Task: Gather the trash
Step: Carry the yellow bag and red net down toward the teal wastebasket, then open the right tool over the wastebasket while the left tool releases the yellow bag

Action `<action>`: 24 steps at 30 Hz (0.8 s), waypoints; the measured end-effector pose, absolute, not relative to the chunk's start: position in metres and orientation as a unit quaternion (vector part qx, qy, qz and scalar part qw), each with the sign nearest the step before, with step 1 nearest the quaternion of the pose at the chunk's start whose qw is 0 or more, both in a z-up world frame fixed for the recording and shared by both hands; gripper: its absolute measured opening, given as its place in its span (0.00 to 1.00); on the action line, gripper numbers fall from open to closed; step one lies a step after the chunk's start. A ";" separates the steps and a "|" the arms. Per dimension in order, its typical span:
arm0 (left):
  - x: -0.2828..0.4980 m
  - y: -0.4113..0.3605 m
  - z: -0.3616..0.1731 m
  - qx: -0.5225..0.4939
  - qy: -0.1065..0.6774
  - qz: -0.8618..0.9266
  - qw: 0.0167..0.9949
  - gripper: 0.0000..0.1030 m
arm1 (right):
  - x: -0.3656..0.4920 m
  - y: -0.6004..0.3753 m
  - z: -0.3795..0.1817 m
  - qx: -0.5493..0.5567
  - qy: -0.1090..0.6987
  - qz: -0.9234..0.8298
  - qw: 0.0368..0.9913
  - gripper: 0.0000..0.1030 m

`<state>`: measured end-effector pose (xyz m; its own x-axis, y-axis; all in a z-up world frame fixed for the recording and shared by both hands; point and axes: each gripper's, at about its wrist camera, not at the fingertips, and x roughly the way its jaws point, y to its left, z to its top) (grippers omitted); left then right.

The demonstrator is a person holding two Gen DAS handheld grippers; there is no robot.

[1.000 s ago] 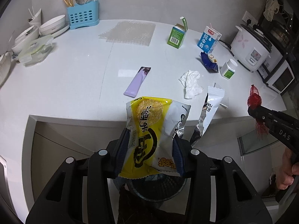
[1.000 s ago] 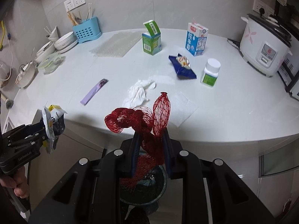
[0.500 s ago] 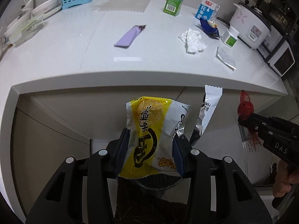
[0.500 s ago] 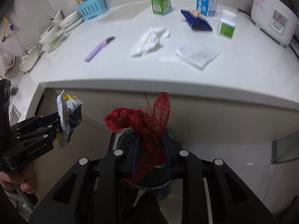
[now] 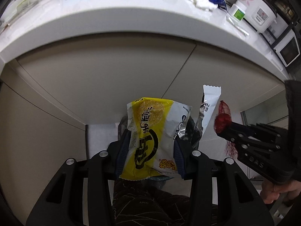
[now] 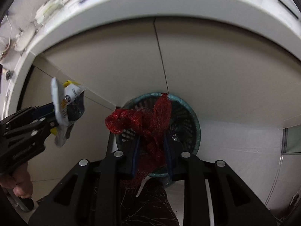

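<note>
Trash in hand above the bin [image 6: 195,124]: yellow snack wrapper [image 5: 150,137], light, crinkly and slippery, pinched mid-body by left tool [image 5: 150,150]. Red mesh net [image 6: 148,124], soft and snag-prone, bunched in right tool [image 6: 151,150], also clamped.

The left gripper [image 5: 151,154] points down below the edge of the white curved countertop [image 5: 131,32], with a yellow and silver snack packet [image 5: 150,137] between its fingers and a white and silver sachet [image 5: 207,109] just right of that. Beneath it sits the round teal-rimmed mesh wastebasket [image 6: 190,116]. To its right, the right gripper [image 6: 151,150] has a bunched red mesh net bag [image 6: 148,120] between its fingers, directly over the wastebasket. Beige flat cabinet doors [image 5: 94,82] stand behind both grippers, under the countertop.
</note>
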<state>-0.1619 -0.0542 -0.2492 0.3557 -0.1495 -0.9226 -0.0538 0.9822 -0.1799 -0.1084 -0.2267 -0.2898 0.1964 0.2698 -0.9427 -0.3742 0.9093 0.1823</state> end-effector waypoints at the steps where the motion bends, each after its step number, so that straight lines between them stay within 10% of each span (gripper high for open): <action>1: -0.162 -0.054 -0.253 -0.089 0.569 -0.029 0.817 0.41 | -0.107 -0.225 -0.295 -0.046 0.603 0.208 0.769 0.22; 24: -0.164 -0.050 -0.277 -0.104 0.589 0.001 0.802 0.41 | -0.098 -0.199 -0.342 -0.044 0.643 0.213 0.734 0.55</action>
